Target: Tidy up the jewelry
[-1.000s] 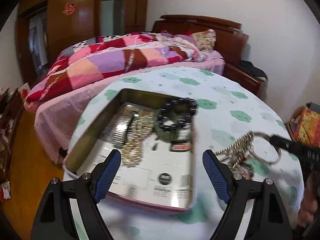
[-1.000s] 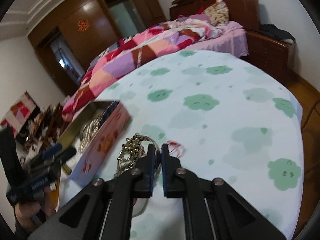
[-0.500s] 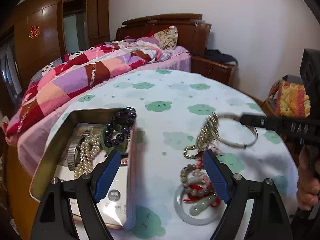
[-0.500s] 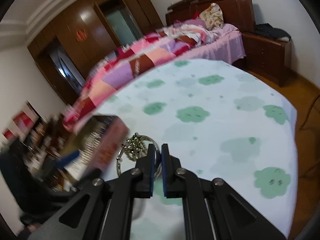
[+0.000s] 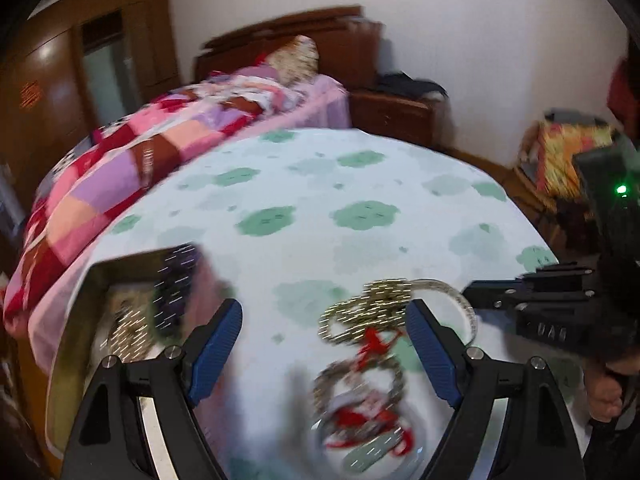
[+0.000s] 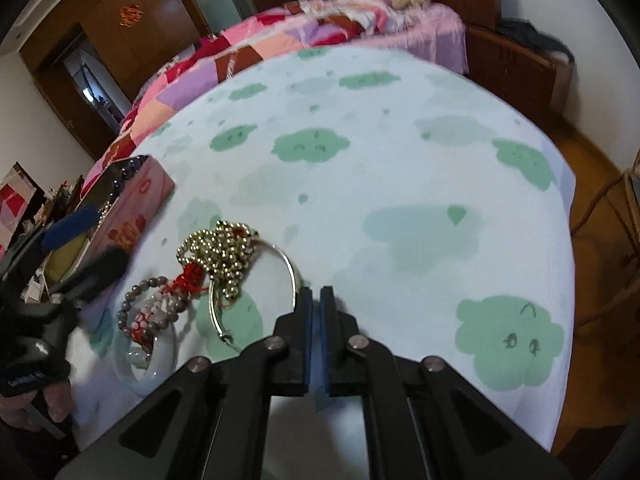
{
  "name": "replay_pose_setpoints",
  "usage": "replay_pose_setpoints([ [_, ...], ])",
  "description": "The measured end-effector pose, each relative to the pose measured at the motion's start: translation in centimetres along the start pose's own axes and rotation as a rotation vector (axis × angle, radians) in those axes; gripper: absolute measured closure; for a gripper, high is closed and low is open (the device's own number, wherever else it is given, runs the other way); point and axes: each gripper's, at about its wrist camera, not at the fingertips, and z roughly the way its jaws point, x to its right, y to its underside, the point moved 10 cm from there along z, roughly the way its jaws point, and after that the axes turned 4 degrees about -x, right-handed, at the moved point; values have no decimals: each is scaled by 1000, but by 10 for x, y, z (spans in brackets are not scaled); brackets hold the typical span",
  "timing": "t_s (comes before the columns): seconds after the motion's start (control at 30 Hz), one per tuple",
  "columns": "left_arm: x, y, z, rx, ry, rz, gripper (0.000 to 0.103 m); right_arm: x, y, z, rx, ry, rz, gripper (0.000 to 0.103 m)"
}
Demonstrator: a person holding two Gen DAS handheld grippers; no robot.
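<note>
Roughly halfway, I'd say: the tin (image 6: pixel 120 208) at the table's (image 6: pixel 400 168) left edge is already holding some beads, while a tangled jewelry pile (image 6: pixel 192 280) is sitting loose beside it. Left gripper (image 5: pixel 324 354) is hovering spread over the pile; right gripper (image 6: pixel 314 304) is pinching the silver bangle (image 6: pixel 290 268).

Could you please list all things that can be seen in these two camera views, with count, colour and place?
tin box: one, pink outside, at the table's left edge, jewelry inside
gold bead chain: one, gold, heaped on the silver bangle
silver bangle: one, silver, on the table; the right jaws are shut on its rim
grey bead bracelet: one, grey, left of the bangle
red cord: one, red, between bracelet and chain
pale ring: one, whitish, under the bracelet
tablecloth: one, white with green clouds
bed: one, pink patchwork quilt, behind
left gripper: one, black with blue pads, jaws open
right gripper: one, black
</note>
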Motion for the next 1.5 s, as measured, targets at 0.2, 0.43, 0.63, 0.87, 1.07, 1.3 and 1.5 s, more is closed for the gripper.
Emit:
replay_pose_setpoints([
  [0.2,23,-2,45,-111,95,1,51,0,-2,1,8,-88,51,97],
  [0.43,34,-3,40,-90,175,-17,103,-4,-2,0,36,-78,41,97],
  [0.63,37,-22,0,0,198,0,103,-5,-3,1,48,-67,33,97],
  [0.87,13,-36,-12,48,135,-39,103,-8,-4,1,61,-86,28,83],
  [1.07,-2,-22,31,-72,163,-152,67,-30,-2,2,82,-89,-73,48],
  [1.3,4,-8,46,-115,140,-132,60,-22,-3,4,72,-12,-97,69],
  [1.5,-2,5,43,-114,112,-122,37,-16,-3,2,50,33,-110,72],
])
